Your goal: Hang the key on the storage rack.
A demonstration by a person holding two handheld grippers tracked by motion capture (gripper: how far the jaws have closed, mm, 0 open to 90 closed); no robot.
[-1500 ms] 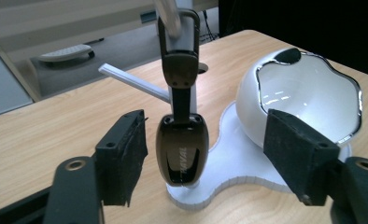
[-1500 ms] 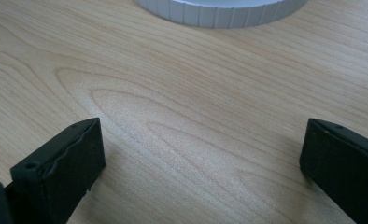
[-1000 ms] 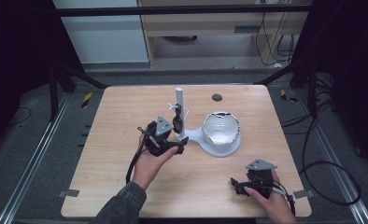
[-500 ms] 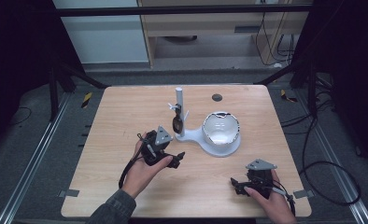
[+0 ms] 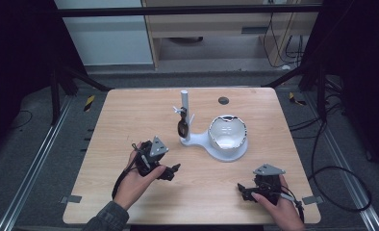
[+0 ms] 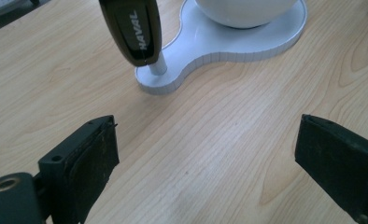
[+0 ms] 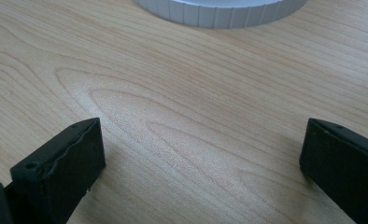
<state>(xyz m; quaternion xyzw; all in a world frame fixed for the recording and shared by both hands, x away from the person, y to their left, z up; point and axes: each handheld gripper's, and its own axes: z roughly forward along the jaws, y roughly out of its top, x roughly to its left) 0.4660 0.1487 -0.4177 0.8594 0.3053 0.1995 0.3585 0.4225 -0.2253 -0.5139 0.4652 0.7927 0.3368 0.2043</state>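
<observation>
A dark key fob (image 5: 182, 127) marked HAVAL (image 6: 133, 30) hangs on the post of a white stand (image 5: 197, 143), whose flat base (image 6: 219, 42) also carries a white bowl (image 5: 228, 132). My left gripper (image 5: 170, 172) lies low over the table in front of the stand, apart from the fob. Its jaws have just been opening and stand wide in the left gripper view (image 6: 205, 158), with bare wood between them. My right gripper (image 5: 243, 190) rests near the front right edge, open (image 7: 201, 163) and empty, pointing towards the stand's base (image 7: 219, 9).
A small dark round disc (image 5: 223, 100) sits in the tabletop behind the stand. Grey tape tabs (image 5: 74, 198) mark the front corners. Black frame struts (image 5: 82, 79) and cables run along the floor around the wooden table (image 5: 130, 115).
My left gripper has pulled back from the fob towards the front of the table and sunk a little. The fob stays hanging on the post. The right gripper has not moved.
</observation>
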